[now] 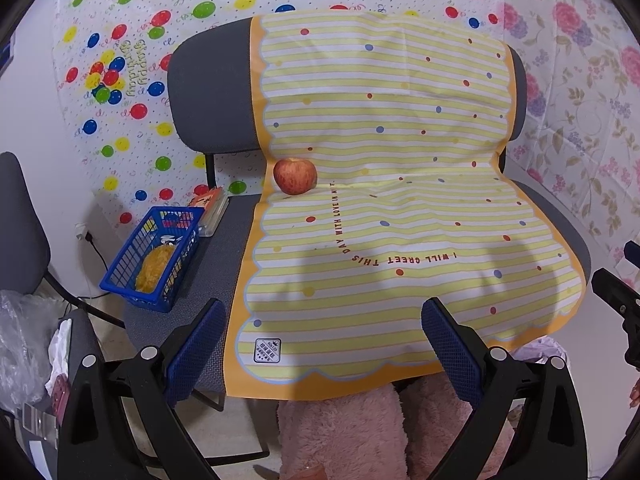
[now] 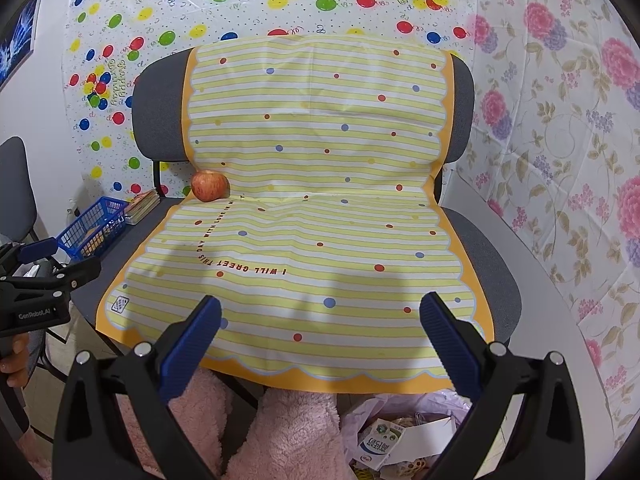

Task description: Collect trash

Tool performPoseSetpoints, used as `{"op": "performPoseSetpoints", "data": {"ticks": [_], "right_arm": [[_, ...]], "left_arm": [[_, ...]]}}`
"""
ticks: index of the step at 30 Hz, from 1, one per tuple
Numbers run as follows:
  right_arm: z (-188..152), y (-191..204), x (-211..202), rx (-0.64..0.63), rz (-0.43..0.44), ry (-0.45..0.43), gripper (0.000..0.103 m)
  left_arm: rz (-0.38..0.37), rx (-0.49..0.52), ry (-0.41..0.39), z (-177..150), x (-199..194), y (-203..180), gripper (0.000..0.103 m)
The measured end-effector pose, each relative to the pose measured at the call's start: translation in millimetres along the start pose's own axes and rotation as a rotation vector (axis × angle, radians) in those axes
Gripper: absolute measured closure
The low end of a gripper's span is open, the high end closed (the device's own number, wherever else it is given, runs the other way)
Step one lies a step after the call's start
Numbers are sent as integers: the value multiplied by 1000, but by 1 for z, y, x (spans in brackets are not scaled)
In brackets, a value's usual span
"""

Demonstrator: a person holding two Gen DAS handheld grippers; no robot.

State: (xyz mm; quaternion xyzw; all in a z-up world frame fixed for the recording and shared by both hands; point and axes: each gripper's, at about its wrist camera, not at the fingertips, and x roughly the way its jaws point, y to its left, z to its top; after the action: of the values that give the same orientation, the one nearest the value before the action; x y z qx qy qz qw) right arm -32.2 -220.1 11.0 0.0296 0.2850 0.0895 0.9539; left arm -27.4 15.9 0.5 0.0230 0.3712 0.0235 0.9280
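Both grippers, left gripper (image 1: 322, 344) and right gripper (image 2: 320, 340), hang released and empty over the front of the striped mat (image 1: 380, 200). Below the right one, a bag of trash (image 2: 400, 428) sits on the floor, partly cut off. Farther back, an apple (image 1: 295, 176) rests on the mat; a careless tug could roll it off. The blue basket (image 1: 152, 256) holds something yellow, hard to identify.

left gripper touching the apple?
Apart. In the left wrist view the left gripper stands open near the mat's front edge, with a broad stretch of striped mat between its fingertips and the apple.
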Motion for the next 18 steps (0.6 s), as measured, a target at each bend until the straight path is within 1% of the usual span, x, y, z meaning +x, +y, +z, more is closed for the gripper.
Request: {"op": "performPoseSetpoints", "data": {"ticks": [15,18], "right_arm": [[-1,-3,3,10,-4,6,6],[-2,-4,7,15,-7,13,6]], "left_arm": [[6,4,6,-1,2,-1,6],[-7,15,-8,-2,6,-2,6]]}}
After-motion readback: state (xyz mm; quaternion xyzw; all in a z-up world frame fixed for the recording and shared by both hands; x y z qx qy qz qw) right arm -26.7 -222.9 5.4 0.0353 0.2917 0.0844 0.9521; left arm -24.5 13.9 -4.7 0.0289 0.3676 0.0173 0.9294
